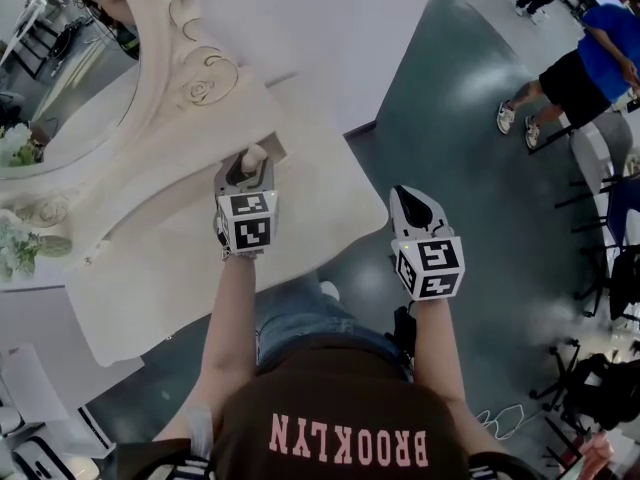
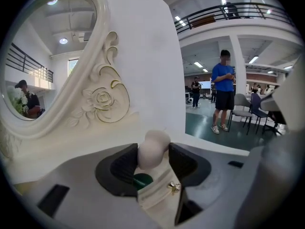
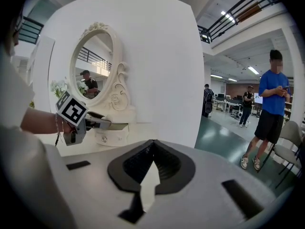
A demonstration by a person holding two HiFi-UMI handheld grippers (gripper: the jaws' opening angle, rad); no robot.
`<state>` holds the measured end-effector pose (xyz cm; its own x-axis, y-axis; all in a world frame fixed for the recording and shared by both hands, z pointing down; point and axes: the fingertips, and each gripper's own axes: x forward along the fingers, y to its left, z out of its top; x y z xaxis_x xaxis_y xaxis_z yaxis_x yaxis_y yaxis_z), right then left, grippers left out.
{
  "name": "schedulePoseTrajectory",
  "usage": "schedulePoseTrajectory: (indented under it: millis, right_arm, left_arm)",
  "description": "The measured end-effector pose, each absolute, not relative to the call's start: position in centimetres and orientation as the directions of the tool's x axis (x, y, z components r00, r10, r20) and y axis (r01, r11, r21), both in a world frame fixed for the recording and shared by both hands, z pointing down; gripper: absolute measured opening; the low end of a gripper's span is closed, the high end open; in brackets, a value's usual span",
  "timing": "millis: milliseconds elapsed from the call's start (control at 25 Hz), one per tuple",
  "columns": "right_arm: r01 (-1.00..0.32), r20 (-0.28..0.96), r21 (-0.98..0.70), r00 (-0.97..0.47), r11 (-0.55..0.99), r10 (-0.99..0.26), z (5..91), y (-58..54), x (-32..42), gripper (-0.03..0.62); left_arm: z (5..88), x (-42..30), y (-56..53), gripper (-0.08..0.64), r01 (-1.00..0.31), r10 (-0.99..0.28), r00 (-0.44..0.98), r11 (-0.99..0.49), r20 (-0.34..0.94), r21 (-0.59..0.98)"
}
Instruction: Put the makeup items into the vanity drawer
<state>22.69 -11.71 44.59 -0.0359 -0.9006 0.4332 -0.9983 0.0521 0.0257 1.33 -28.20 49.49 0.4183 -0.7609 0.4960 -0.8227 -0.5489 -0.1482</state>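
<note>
Left gripper (image 1: 247, 172) clamped on beige sponge (image 2: 153, 150): pads pressed to its sides, sponge upright, rounded top poking above jaws. Directly below sponge: open drawer (image 2: 157, 198), gold knob (image 2: 172, 187) on front, green item (image 2: 142, 180) lying inside. Drawer sat in white vanity (image 1: 300, 223); carved oval mirror (image 2: 47, 46) behind, at left. Right gripper (image 3: 152, 147) closed, empty, held well right of vanity over grey-green floor (image 1: 480, 168).
</note>
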Motion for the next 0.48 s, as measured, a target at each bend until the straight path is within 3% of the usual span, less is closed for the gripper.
schedulePoseTrajectory:
  millis: [120, 240, 480]
  right_arm:
    - [-0.999, 0.444, 0.027, -0.024, 0.040, -0.896, 44.9, -11.5, 23.1, -0.005]
    - [-0.999, 0.449, 0.025, -0.012, 0.025, -0.893, 45.1, -11.3, 23.6, -0.005]
    - [-1.000, 0.447, 0.021, -0.007, 0.018, -0.895, 45.2, -11.5, 24.2, -0.005]
  left_arm:
    - [49.4, 1.9, -28.9, 0.204, -0.831, -0.776, 0.403, -0.532, 0.485, -0.162]
    - [49.3, 2.3, -29.6, 0.288, -0.838, -0.785, 0.403, -0.523, 0.470, -0.154]
    - [49.6, 2.6, -29.6, 0.302, -0.844, -0.771, 0.413, -0.524, 0.484, -0.115]
